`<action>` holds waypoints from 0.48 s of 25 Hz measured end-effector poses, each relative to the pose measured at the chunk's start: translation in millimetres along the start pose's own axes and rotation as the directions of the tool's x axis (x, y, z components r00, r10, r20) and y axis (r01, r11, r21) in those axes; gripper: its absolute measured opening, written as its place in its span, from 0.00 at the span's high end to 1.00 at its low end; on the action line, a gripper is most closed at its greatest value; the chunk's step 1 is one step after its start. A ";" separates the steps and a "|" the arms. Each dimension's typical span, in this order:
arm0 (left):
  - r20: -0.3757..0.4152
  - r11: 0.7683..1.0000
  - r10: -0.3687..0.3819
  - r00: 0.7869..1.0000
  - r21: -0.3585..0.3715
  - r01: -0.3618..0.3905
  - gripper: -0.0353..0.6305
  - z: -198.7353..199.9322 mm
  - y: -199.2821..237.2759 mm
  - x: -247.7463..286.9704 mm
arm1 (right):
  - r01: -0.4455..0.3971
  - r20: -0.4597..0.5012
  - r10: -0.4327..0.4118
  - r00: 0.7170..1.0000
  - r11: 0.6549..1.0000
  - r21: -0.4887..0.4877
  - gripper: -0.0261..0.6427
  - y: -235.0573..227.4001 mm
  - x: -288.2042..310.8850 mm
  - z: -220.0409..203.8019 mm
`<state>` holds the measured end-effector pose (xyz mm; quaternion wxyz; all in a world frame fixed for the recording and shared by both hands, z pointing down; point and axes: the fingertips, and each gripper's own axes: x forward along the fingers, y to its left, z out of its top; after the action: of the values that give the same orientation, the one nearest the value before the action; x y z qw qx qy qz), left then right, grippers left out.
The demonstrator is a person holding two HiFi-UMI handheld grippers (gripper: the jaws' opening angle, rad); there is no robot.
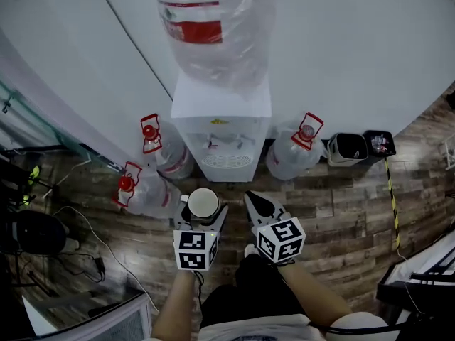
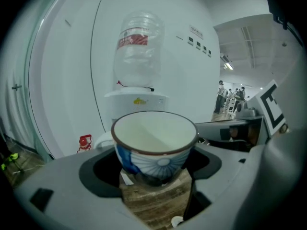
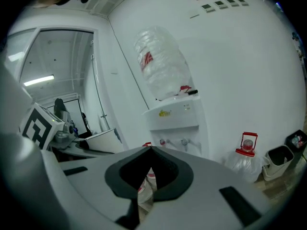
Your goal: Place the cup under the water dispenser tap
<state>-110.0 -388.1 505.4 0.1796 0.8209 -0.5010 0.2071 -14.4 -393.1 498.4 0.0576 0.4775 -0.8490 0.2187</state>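
The left gripper (image 1: pixel 200 221) grips the cup (image 1: pixel 203 202), its jaws pressed on the blue-patterned sides, and the cup is upright. The cup is above the wooden floor (image 1: pixel 341 190), with the water dispenser (image 1: pixel 222 130) near at 12 o'clock. The right gripper (image 1: pixel 254 203), at 3 o'clock of the cup, has its jaws closed together on nothing.

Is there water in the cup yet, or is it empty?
It looks empty. The left gripper view shows the cup, upright in the left hand-held gripper, with only bare white inside; its very bottom is hidden.
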 end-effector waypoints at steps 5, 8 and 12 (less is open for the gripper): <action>0.007 1.000 0.009 1.000 0.005 -0.009 0.31 -32.4 19.9 60.6 | 0.000 0.014 0.000 1.000 1.000 -0.008 0.93 -34.2 45.3 -35.9; 0.015 1.000 0.012 1.000 0.007 -0.012 0.31 -48.5 30.0 93.7 | -0.001 0.028 0.002 1.000 1.000 -0.012 0.93 -52.4 70.1 -56.6; 0.020 1.000 0.011 1.000 0.005 -0.011 0.31 -68.2 45.3 134.3 | -0.003 0.046 0.004 0.999 1.000 -0.023 0.93 -74.0 100.1 -81.5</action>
<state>-106.2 -473.9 637.1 0.1714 0.8206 -0.5067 0.2012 -15.4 -470.2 625.7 0.0430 0.4800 -0.8536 0.1979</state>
